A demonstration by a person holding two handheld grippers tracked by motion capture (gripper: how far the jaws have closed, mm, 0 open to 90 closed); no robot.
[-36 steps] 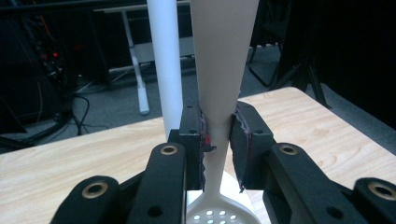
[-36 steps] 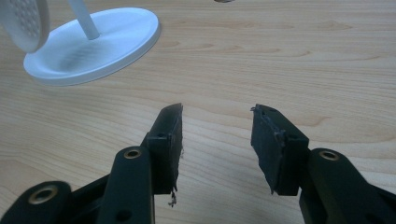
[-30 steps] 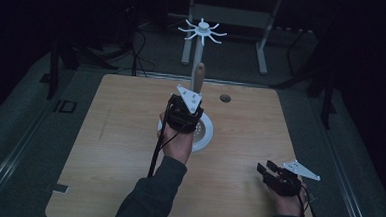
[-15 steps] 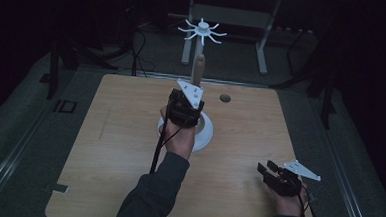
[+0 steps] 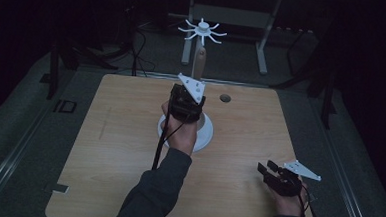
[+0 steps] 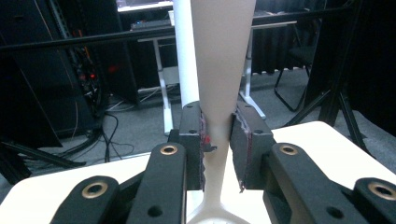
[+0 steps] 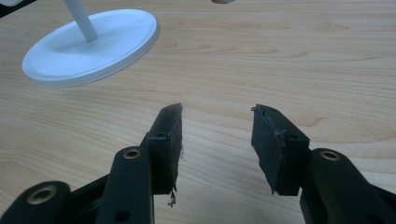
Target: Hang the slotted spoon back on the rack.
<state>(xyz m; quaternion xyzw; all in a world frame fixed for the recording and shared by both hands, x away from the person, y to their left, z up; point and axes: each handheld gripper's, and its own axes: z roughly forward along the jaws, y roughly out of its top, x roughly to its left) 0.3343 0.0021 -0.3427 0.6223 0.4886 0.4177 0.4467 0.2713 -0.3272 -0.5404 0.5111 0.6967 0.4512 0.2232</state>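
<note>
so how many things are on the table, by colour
white: 1, the stand with a round base and spoked top
tan: 1, the spoon-like utensil clamped upright in the left gripper
total: 2

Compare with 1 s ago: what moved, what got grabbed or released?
The left gripper drifted slightly up and away from the person along the stand, carrying the beige wooden utensil, jaws clamped on its narrow neck in the left gripper view. Nothing was taken or let go. The right gripper stayed low over the table near its right front corner, jaws apart with nothing between them. The white stand did not move.
</note>
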